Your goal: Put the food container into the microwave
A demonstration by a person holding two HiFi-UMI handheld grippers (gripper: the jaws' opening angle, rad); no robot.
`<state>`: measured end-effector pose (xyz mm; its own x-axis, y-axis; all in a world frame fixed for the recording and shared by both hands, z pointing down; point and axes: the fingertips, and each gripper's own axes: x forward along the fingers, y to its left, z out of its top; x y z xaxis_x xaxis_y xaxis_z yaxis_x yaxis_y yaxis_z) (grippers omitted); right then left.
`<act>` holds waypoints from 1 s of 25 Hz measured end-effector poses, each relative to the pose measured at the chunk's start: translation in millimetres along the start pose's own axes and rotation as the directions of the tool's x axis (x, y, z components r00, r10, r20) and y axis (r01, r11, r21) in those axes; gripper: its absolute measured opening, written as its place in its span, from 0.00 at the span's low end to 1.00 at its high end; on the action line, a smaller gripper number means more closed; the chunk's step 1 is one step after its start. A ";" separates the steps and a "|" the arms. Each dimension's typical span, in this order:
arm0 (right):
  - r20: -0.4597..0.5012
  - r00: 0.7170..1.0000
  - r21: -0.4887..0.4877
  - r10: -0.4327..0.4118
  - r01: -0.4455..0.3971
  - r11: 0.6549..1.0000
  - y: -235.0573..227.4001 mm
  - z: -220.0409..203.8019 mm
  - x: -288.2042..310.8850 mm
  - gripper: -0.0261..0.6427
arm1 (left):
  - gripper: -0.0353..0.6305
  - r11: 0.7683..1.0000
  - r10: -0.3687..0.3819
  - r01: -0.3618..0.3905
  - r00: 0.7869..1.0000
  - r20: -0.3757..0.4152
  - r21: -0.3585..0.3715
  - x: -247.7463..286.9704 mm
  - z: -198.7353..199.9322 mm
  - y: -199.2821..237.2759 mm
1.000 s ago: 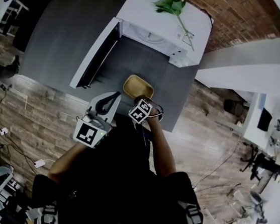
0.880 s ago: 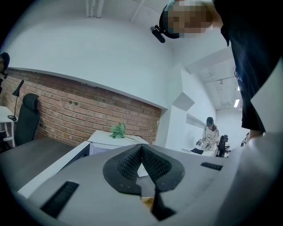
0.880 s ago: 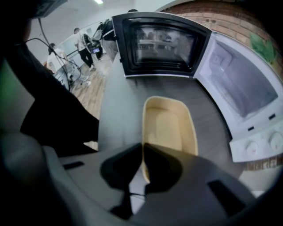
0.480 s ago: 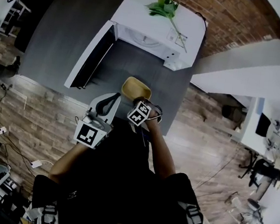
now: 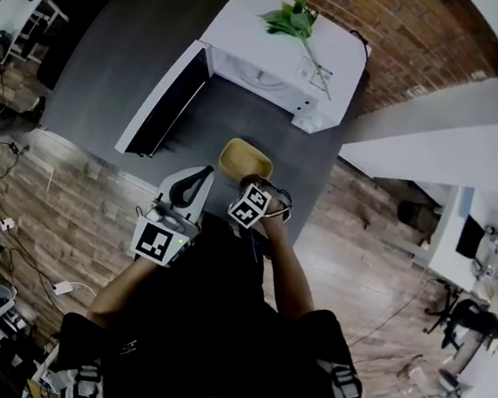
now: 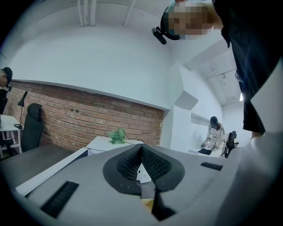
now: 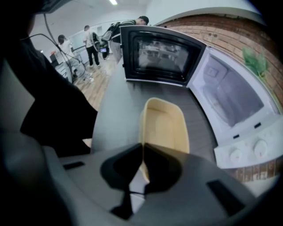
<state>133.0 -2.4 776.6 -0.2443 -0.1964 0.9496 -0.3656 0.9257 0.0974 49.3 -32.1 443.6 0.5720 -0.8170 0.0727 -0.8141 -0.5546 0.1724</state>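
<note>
my right gripper [image 7: 142, 149] seems to pinch the food container [image 7: 164, 126] by its rim, near the open microwave [image 7: 230, 95]; left gripper [image 6: 141, 152] jaws pressed together.

Left gripper [image 5: 200, 174] has its jaws pinched together, empty. Right gripper [image 5: 251, 185] is clamped on the food container [image 5: 243, 157] rim.

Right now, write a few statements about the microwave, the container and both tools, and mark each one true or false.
1. The microwave has its door open. True.
2. The food container sits inside the microwave. False: it is outside, over the table in front of the opening.
3. The right tool is shut on the food container's near rim. True.
4. The left tool holds the leafy sprig. False: its jaws are together on nothing; the sprig lies on top of the microwave.
</note>
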 end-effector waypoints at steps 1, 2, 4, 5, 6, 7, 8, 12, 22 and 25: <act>0.000 1.000 -0.002 -0.005 0.005 1.000 0.0 0.9 -1.7 0.09 | 0.11 1.000 0.001 -0.001 1.000 0.001 -0.001 -0.6 0.8 1.6; 0.001 1.000 -0.002 -0.009 0.009 1.000 0.0 2.0 -3.5 0.09 | 0.11 1.000 0.000 0.000 1.000 0.001 -0.002 -1.0 1.2 3.6; 0.003 1.000 0.000 -0.015 0.015 1.000 -1.1 5.2 -5.9 0.09 | 0.11 1.000 -0.004 0.004 1.000 0.003 -0.006 0.2 1.9 8.4; 0.001 1.000 0.000 -0.020 0.020 1.000 -3.1 6.9 -6.4 0.09 | 0.11 1.000 -0.008 0.008 1.000 0.005 -0.008 1.8 2.2 11.0; -0.001 1.000 0.002 -0.028 0.028 1.000 -5.7 8.8 -6.7 0.09 | 0.11 1.000 -0.013 0.013 1.000 0.007 -0.011 3.9 2.8 13.8; -0.003 0.999 0.004 -0.038 0.038 0.999 -8.2 10.9 -7.4 0.09 | 0.11 1.000 -0.019 0.020 1.000 0.010 -0.013 6.0 3.6 16.6; -0.005 0.999 0.008 -0.047 0.047 0.999 -9.9 12.8 -8.5 0.09 | 0.11 1.000 -0.027 0.028 1.000 0.013 -0.014 8.2 4.8 19.1; -0.010 0.997 0.022 -0.072 0.072 0.997 -14.7 19.2 -15.3 0.09 | 0.11 0.998 -0.056 0.057 0.998 0.022 -0.020 15.9 11.1 29.6; -0.006 0.990 0.026 -0.143 0.143 0.989 -38.5 48.1 -26.9 0.09 | 0.11 0.996 -0.075 0.076 0.996 0.042 -0.038 33.5 21.6 68.3; -0.003 0.988 0.028 -0.155 0.155 0.987 -48.5 57.2 -29.5 0.09 | 0.11 0.995 -0.086 0.088 0.995 0.049 -0.039 39.7 25.4 76.5</act>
<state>106.6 -60.0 726.8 -0.1822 -0.3371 0.9237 -0.4242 0.8744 0.2354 7.1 -111.1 434.7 0.6343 -0.7730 0.0089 -0.7559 -0.6178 0.2167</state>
